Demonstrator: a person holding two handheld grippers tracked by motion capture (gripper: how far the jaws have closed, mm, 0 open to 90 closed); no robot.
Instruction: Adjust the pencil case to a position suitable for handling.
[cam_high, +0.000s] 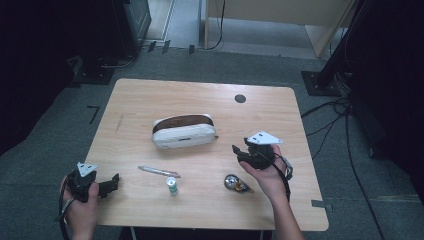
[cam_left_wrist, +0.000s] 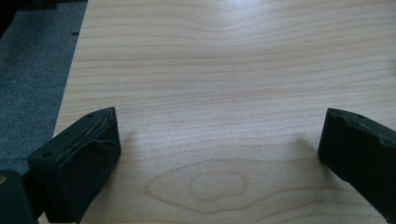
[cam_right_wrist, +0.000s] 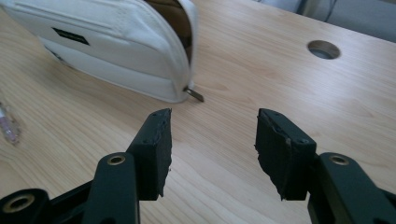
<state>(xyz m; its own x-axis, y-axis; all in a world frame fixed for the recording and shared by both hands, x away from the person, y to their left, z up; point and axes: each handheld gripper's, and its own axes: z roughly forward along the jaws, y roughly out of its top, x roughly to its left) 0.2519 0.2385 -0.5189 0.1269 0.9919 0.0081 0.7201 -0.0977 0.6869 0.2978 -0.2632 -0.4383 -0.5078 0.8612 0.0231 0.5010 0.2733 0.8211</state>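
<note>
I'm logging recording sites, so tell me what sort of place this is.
Probably a lab or office workspace set up for recording: a light wooden table with a cable hole stands on grey carpet, with black equipment stands and loose cables around it.

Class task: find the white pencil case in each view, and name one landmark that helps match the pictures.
High view: white pencil case at table centre.
Left gripper view: not in it.
Right gripper view: upper left, beyond the open tongs.
Shared landmark: the round table hole.
</note>
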